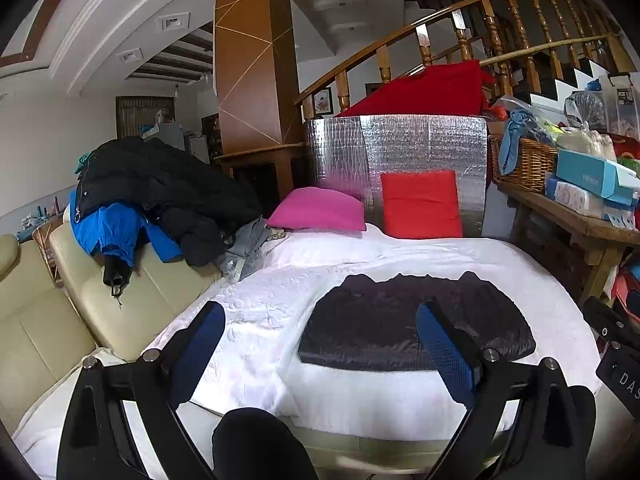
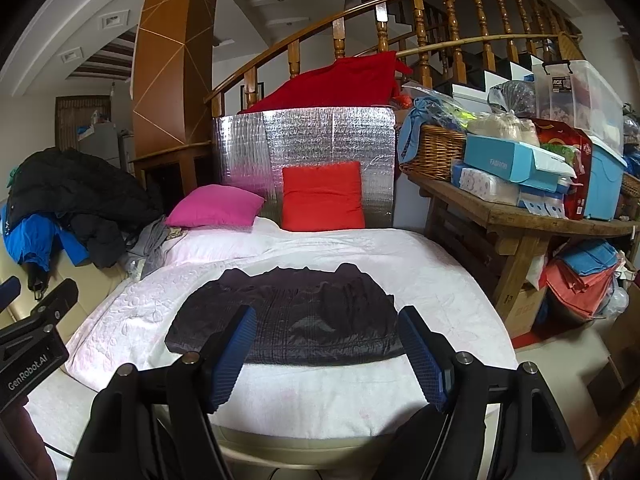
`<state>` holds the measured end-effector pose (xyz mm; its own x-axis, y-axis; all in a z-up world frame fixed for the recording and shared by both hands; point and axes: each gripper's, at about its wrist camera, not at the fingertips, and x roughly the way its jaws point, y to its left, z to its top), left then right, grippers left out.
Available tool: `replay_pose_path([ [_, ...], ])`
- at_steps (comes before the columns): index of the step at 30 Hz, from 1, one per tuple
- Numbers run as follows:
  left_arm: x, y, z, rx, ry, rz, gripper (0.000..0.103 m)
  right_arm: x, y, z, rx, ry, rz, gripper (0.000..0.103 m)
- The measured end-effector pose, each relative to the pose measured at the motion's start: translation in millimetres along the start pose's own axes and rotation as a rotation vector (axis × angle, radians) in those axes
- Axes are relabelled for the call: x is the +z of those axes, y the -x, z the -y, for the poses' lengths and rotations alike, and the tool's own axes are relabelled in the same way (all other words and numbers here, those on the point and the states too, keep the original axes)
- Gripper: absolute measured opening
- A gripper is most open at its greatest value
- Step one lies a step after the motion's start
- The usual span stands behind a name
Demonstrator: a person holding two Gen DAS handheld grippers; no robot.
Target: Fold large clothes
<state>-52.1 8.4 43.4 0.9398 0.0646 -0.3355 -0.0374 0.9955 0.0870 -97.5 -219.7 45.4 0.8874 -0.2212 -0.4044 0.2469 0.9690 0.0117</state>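
- Hovering above the near edge of the white quilted bed cover (image 2: 420, 264), the left gripper (image 1: 320, 344) and right gripper (image 2: 327, 350) both stand wide apart with nothing between the blue pads.
- The dark quilted shiny jacket (image 2: 288, 316) lies flat at lower centre of both frames, apparently already folded into a compact block, though its far edge is hard to read.
- Judged step: a pause between garments; the next move would call for setting this block aside or reaching to the heap of black and blue coats (image 1: 152, 200) at mid left.
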Motion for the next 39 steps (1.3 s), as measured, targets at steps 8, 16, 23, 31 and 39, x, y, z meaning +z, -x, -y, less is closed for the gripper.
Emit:
replay_pose_path([
  [8,0,-2,-1,0.000,0.003,-0.005,0.096,1,-3,2,0.006,0.001,-0.006,0.076],
  [16,0,-3,-2,-0.002,0.003,-0.008,0.096,0,-5,2,0.006,0.000,-0.006,0.076],
  [23,0,-3,-1,-0.002,-0.001,-0.007,0.096,1,-7,5,0.006,-0.002,-0.009,0.076],
  [31,1,-4,0,-0.004,-0.004,-0.009,0.096,1,-10,8,0.005,-0.005,-0.012,0.076],
  [39,1,-4,1,-0.006,-0.006,-0.010,0.096,2,-11,10,0.009,-0.004,-0.012,0.076],
])
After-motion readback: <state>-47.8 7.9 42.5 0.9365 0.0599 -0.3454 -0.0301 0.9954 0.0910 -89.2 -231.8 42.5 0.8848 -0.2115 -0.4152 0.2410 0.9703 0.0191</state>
